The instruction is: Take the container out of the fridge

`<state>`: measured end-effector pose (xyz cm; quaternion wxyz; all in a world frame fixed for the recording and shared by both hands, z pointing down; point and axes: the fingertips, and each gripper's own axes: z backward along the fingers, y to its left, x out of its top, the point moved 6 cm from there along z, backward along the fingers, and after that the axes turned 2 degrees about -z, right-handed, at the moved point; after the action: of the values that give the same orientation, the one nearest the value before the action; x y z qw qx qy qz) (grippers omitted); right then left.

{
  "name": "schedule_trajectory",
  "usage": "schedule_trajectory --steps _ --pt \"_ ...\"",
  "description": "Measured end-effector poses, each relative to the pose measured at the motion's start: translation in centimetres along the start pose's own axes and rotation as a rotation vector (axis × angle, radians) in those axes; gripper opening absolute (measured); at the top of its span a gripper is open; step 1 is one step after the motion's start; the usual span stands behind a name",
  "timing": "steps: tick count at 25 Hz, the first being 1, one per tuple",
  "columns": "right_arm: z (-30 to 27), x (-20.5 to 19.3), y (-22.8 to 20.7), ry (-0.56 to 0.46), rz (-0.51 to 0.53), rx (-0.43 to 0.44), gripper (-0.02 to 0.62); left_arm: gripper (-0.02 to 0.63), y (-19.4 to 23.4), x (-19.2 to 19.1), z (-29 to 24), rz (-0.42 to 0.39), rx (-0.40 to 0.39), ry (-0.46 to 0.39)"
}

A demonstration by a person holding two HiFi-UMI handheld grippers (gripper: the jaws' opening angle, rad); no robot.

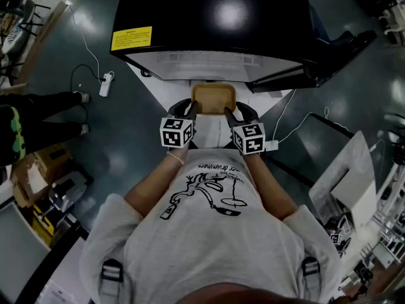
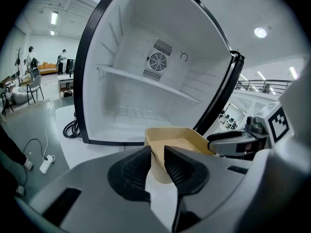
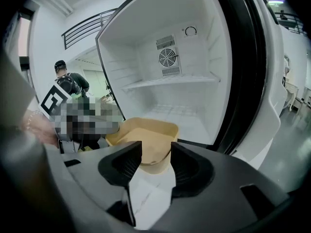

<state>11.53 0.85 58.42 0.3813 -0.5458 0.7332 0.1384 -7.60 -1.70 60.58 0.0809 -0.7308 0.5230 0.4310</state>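
Container (image 1: 214, 97) outside open fridge (image 1: 209, 18); left gripper (image 2: 157, 153), right gripper (image 3: 156, 149) pinch its rim.

The left tongs (image 2: 156, 153) clamp the tan container's (image 2: 181, 141) near wall before the open fridge (image 2: 131, 52)

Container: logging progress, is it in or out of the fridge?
Out: left gripper and right gripper hold the container before the open fridge.

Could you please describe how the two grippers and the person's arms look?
The left gripper and right gripper each have a grey body, black ribbed jaws and a white cube bearing black square markers. The person wears a grey short-sleeved T-shirt with a black print and a bracelet on the left wrist.
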Motion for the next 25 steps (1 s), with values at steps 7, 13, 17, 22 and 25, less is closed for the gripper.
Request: schedule_trajectory --steps 7,13,17,22,25 --pt "-0.6 -0.8 -0.2 0.025 0.000 0.006 0.201 0.094 0.3 -0.8 -0.5 -0.005 0.003 0.026" --pt "-1.2 -1.6 -0.4 0.052 -0.002 0.010 0.201 0.094 0.5 -1.8 -1.2 -0.001 0.003 0.051" --pt "-1.9 -2.4 -0.7 0.076 -0.010 0.011 0.202 0.094 0.6 -2.4 -1.6 0.012 0.002 0.066" --pt "-2.4 -3.3 -0.9 0.098 -0.016 0.014 0.202 0.092 0.8 -3.2 -2.2 0.017 0.003 0.084" --pt "-2.7 -3.9 -1.1 0.110 -0.021 0.016 0.201 0.092 0.8 -3.5 -2.5 0.008 0.001 0.090"
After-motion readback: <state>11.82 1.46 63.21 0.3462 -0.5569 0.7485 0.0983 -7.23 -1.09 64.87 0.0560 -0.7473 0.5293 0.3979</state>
